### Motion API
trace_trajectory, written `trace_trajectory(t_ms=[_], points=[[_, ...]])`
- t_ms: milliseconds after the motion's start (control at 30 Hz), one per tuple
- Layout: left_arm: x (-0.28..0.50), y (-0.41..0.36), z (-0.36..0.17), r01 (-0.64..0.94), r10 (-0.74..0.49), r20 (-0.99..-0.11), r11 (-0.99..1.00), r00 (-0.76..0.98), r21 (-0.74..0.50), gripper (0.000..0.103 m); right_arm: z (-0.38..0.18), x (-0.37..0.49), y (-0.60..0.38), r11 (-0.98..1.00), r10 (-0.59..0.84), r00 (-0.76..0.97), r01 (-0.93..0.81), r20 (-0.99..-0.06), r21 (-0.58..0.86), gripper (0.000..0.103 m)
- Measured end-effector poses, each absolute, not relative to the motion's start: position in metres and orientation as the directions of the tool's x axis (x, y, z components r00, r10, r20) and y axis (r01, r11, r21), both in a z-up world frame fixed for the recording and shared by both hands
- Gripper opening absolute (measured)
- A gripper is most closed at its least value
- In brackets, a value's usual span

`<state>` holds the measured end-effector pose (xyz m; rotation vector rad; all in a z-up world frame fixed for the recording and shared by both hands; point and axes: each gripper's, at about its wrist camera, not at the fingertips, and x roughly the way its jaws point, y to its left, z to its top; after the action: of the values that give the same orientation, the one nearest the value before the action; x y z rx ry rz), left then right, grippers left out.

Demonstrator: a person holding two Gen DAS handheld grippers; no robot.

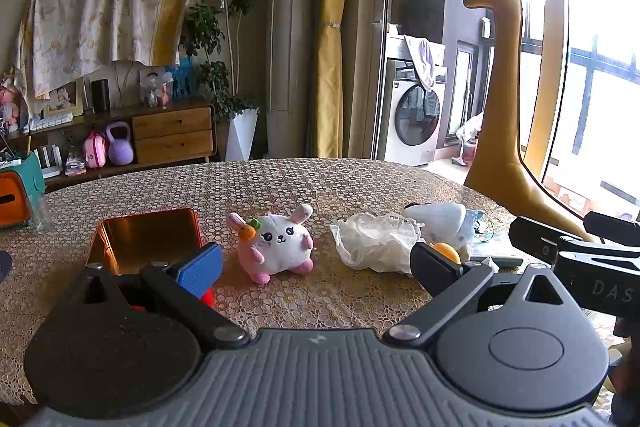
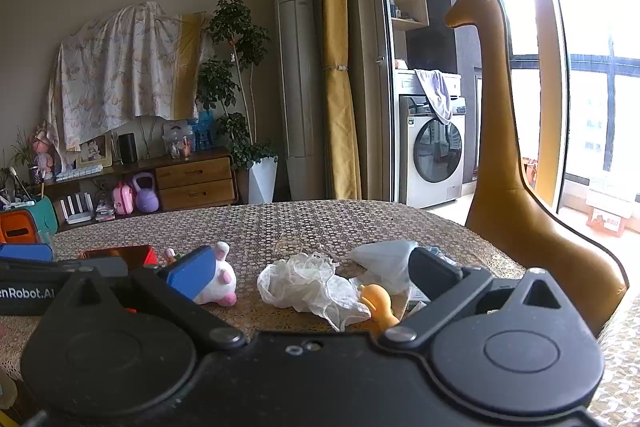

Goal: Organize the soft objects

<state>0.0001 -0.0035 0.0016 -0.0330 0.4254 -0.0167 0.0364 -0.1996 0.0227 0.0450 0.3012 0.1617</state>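
Tabletop [image 1: 280, 183]: round, covered in a patterned lace cloth. Risk, as a judgement: a claw tip scraping low could snag the cloth and drag everything lying on it.

Red tin box [image 1: 146, 237]: open, left of centre, shiny copper-coloured interior; the likely receptacle. Risk: a toy released over its rim could tip out or shove the light box along.

Crumpled white bag [image 1: 374, 241]: thin film, right of centre, just beside a white padded item [image 1: 438, 219] on its far right. Risk: it would collapse under a pinch, slip free, or pull its neighbours along.

Bunny plush [image 1: 276, 241]: white and pink with a carrot at one ear, standing centre, between box and bag, apart from both. Risk: round and squashy; a shallow pinch could squirt it forward.

Orange rubber duck [image 2: 378, 301]: small, near side, touching the bag's edge. Risk: easily knocked over by the right claw on approach.

Left claw [image 1: 316, 263]: spread wide, holding nothing, near side of the bunny.

Right claw [image 2: 310, 273]: spread wide, holding nothing, near side of the bag and duck. Risk: the two claws sit close together and could collide.
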Motion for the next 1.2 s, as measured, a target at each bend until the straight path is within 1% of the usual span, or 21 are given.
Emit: trace_trajectory(t_ms=[867,1200], points=[[0.0007,-0.0034,-0.0002,0.005,-0.026,-0.415,0.999,0.91,-0.05,0.101,0.0286,0.0339,-0.1986,0.986,0.168,0.944,-0.158,-0.285,0.058,0.102],[-0.0019,-0.0018,0.0006,0.016,-0.039,-0.403,0.998,0.914,-0.06,0.101,0.0291,0.0291,-0.1982,0.985,0.172,0.949,-0.165,-0.265,0.046,0.102]])
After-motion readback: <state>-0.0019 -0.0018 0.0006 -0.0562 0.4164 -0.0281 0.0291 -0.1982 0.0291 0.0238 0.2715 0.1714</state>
